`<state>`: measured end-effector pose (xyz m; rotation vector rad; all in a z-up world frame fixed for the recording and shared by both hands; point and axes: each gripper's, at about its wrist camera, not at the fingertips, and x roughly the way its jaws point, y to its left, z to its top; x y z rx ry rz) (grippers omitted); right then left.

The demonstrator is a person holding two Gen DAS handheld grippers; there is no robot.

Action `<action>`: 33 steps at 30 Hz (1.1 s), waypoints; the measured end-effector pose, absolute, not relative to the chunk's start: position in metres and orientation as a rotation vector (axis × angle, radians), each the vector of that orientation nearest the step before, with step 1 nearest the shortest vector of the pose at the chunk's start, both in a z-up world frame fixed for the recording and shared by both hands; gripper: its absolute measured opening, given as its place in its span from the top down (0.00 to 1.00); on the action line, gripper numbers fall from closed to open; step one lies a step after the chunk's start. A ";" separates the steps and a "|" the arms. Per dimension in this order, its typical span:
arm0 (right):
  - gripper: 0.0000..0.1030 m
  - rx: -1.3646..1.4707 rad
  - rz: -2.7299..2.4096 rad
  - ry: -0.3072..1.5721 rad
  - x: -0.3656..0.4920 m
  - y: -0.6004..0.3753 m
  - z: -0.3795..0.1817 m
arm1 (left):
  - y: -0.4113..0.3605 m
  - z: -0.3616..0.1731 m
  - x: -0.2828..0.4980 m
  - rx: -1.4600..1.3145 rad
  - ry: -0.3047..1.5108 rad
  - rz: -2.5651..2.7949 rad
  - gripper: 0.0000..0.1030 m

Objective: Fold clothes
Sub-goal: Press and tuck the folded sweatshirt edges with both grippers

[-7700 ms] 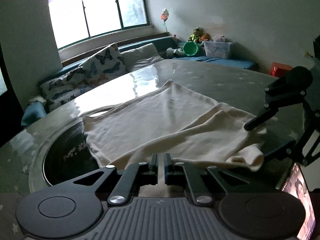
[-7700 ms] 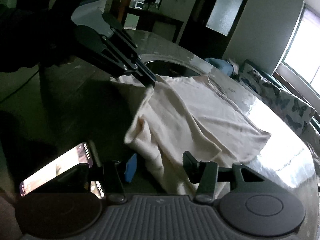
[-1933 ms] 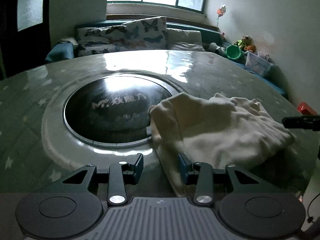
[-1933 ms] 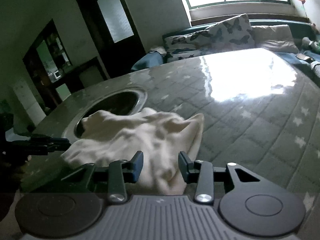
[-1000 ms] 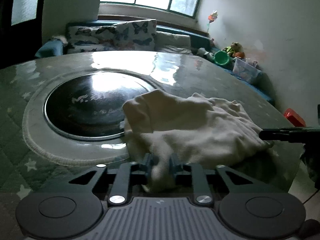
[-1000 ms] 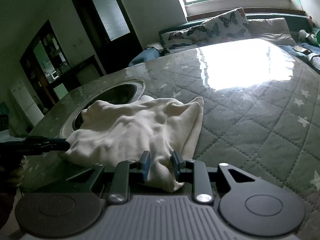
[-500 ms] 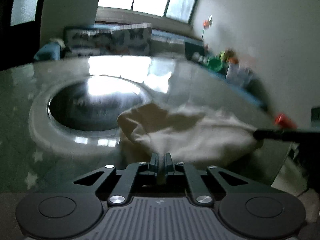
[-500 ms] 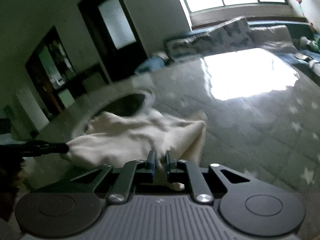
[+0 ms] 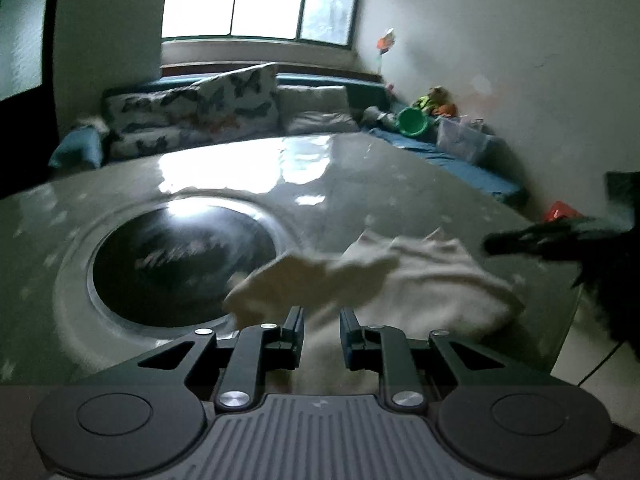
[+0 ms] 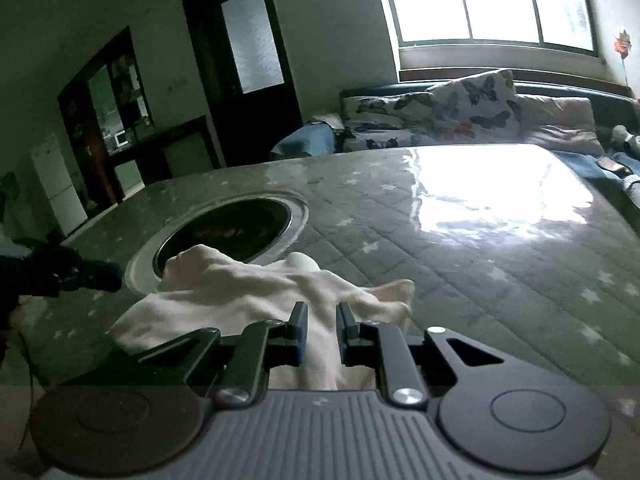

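Note:
A cream garment [image 9: 420,280] lies crumpled in a heap on the grey quilted table [image 9: 380,184], beside a round black inset [image 9: 180,256]. My left gripper [image 9: 320,314] is at the heap's near edge. Its jaws are opening, with cloth lying loosely between them. In the right wrist view the same garment [image 10: 240,288] rises in folds towards my right gripper [image 10: 322,310]. Those jaws are also opening, with a strip of cloth in the gap. The right gripper's dark tip [image 9: 520,240] shows at the heap's far side, and the left gripper's tip [image 10: 92,276] at the left.
The black inset [image 10: 232,228] sits in a pale ring just behind the garment. A sofa with butterfly cushions [image 9: 200,116] runs under the window. A green bowl [image 9: 412,122] and a plastic box [image 9: 460,140] stand along the right wall. The table edge falls off at the right [image 9: 560,320].
Both grippers closed on the garment's edges, lifted a little, and their jaws have now parted. The heap has bunched up higher and closer to the fingers.

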<state>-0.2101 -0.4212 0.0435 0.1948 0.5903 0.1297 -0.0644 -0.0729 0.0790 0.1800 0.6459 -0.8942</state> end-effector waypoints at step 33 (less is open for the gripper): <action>0.75 0.139 0.236 0.686 -0.117 -0.387 0.024 | -0.135 0.043 -0.010 0.100 0.736 -0.905 0.75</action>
